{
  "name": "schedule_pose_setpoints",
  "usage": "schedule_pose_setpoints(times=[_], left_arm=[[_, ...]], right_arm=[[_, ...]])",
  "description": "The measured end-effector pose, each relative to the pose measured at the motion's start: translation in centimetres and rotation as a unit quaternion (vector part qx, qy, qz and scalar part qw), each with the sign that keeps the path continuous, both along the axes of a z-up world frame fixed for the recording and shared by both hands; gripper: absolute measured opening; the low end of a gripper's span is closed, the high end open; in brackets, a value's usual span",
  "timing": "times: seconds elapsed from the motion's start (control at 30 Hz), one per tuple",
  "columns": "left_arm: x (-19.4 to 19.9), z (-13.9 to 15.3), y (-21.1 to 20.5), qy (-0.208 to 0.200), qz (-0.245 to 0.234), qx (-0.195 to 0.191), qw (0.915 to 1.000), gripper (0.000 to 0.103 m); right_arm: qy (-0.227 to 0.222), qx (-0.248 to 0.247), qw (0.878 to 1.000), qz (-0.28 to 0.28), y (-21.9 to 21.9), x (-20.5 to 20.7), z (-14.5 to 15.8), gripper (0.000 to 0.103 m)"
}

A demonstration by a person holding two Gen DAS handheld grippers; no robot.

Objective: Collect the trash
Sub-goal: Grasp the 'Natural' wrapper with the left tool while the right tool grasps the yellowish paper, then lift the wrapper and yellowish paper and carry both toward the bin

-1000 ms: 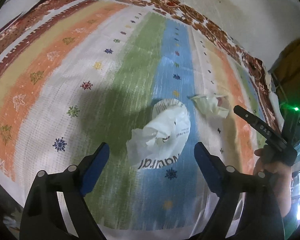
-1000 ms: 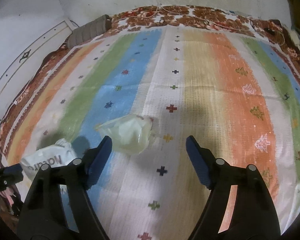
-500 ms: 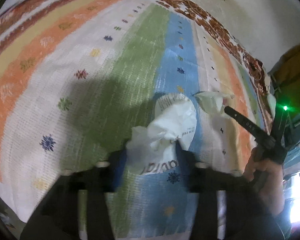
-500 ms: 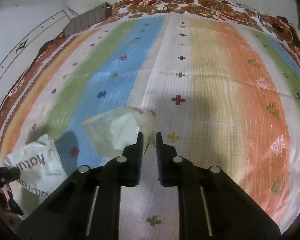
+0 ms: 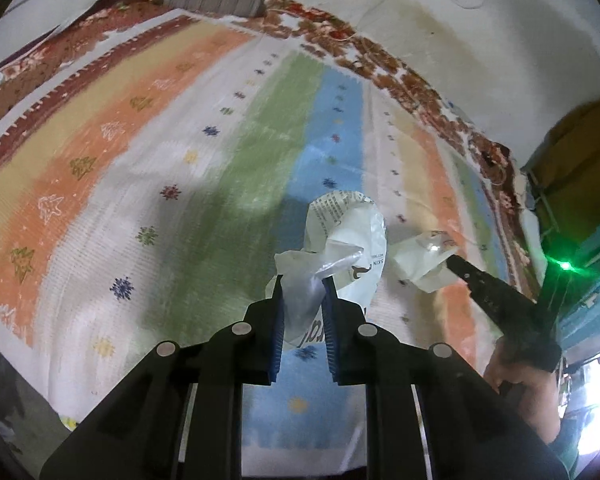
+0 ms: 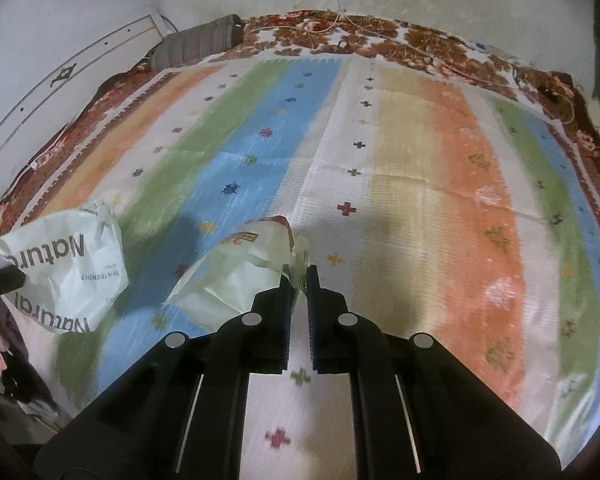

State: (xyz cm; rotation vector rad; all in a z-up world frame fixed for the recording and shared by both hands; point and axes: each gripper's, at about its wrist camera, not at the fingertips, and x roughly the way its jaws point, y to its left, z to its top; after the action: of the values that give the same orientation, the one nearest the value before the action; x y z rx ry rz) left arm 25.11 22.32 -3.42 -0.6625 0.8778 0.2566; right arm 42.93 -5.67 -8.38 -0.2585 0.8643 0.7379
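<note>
So the biggest thing is the striped bedspread (image 6: 412, 208), spread over a bed and filling most of both views; its far edges are cut off by the fisheye rim and a floral brown sheet (image 6: 420, 44) is seen poking out along the top. A grey striped pillow (image 6: 198, 42) is tucked at the upper left in the right wrist view, partly lost against the wall.

The white plastic bag (image 5: 342, 248) is pinched at a bunched corner by the left hand-held gripper (image 5: 303, 300), whose jaws have just been closing and are now clamped on it, the bag hanging toward the middle of the left wrist view. Only bits of its print can be read, since the rest is folded under or blocked by the fingers. In the right wrist view it's cut off at the left edge.

The crumpled wrapper (image 6: 236, 276) is gripped by the right hand-held gripper (image 6: 299, 280), jaws pressed nearly together on its edge, centre of frame. Its label is too creased to make out. A hand (image 5: 516, 384) is glimpsed lower right in the left wrist view, blurred.
</note>
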Motion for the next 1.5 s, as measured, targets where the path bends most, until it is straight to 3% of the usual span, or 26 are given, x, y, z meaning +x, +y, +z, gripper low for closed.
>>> schedule_pose_setpoints(times=[0.13, 0.37, 0.47, 0.73, 1.1, 1.33, 1.5], left_arm=[[-1.0, 1.3, -1.4, -0.013, -0.017, -0.022, 0.9995, 0.016], [-3.1, 3.3, -2.1, -0.024, 0.007, -0.008, 0.9997, 0.016], [-3.7, 4.1, -2.8, -0.027, -0.002, 0.01, 0.9996, 0.016], [-5.7, 5.1, -4.7, -0.036, -0.023, 0.016, 0.999, 0.016], [-9.1, 5.3, -9.0, -0.043, -0.072, 0.015, 0.9964, 0.016], [-11.7, 4.3, -11.0, -0.034, -0.085, 0.005, 0.9958, 0.016], [-13.0, 3.4, -13.2, -0.014, -0.096, 0.023, 0.995, 0.015]], right_arm=[[-0.013, -0.002, 1.0, 0.003, -1.2, -2.5, 2.0, 0.006], [-0.029, -0.01, 0.999, 0.014, -3.7, -6.7, 3.4, 0.006], [-0.05, -0.024, 0.998, 0.02, -4.6, -8.3, 3.9, 0.006], [-0.037, -0.005, 0.999, 0.026, -7.7, -12.2, 5.3, 0.006], [-0.036, 0.025, 0.998, 0.037, -12.0, -19.1, 6.9, 0.006], [-0.025, 0.043, 0.998, 0.034, -15.4, -23.2, 6.2, 0.006], [-0.017, 0.037, 0.999, 0.028, -16.7, -24.7, 5.1, 0.006]])
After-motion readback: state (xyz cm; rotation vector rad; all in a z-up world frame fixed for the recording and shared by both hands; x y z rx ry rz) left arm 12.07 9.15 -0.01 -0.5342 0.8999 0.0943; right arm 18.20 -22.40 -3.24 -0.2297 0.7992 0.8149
